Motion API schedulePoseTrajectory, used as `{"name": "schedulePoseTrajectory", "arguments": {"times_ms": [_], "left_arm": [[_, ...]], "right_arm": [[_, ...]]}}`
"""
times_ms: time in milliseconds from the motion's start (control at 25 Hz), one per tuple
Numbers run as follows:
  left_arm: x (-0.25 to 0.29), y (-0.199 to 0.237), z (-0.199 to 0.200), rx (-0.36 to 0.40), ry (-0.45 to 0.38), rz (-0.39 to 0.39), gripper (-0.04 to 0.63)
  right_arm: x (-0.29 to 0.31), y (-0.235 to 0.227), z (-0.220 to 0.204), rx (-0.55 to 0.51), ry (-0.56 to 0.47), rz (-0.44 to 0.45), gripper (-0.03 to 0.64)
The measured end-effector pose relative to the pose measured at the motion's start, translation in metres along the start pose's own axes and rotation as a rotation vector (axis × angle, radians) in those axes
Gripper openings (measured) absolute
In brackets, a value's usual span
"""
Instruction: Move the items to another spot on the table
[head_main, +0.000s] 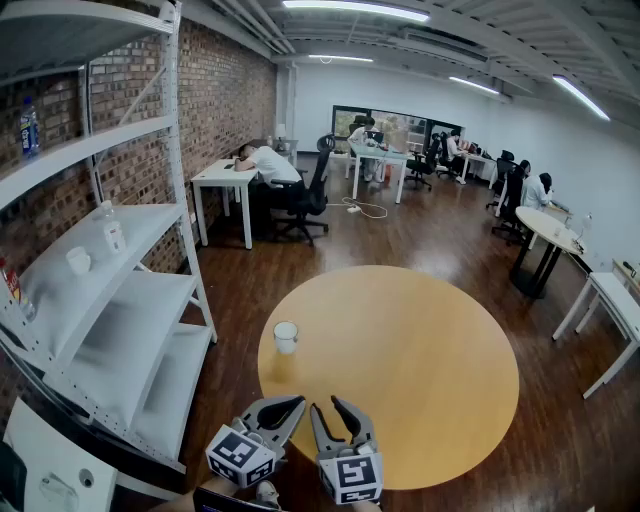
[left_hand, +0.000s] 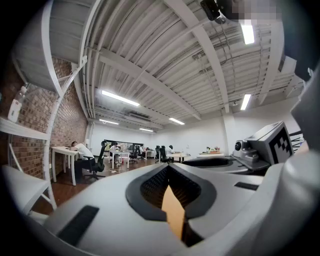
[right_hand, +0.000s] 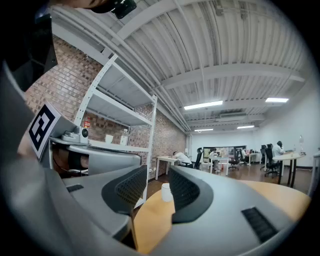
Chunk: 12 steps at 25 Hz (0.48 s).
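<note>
White shelving unit against the brick wall at the left. Beside it, a round wooden tabletop. Over its near edge, side by side and pointing level across it: left gripper, jaws closed tip to tip with nothing between them; right gripper, jaws narrowly parted, also empty. Well ahead of both, near the tabletop's left edge, a white cup: upright, mouth up, long axis vertical, untouched. Contents not discernible.
</note>
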<state>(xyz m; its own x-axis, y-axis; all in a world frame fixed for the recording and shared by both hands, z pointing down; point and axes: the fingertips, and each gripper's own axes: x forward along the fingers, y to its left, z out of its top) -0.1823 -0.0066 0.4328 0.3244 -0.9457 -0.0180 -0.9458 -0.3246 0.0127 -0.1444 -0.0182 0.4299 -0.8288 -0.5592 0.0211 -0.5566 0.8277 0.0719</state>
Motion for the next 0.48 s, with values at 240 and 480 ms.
{"name": "schedulePoseTrajectory", "arguments": {"times_ms": [240,480], "left_arm": [[0.002,0.057,-0.008,-0.004,0.007,0.058,0.009],[0.006,0.11,-0.021,-0.015,0.043,0.118,0.009]], "right_arm": [[0.062,0.01,-0.014,-0.009,0.007,0.034,0.153],[0.123,0.011,-0.036,0.002,0.016,0.049,0.223]]}}
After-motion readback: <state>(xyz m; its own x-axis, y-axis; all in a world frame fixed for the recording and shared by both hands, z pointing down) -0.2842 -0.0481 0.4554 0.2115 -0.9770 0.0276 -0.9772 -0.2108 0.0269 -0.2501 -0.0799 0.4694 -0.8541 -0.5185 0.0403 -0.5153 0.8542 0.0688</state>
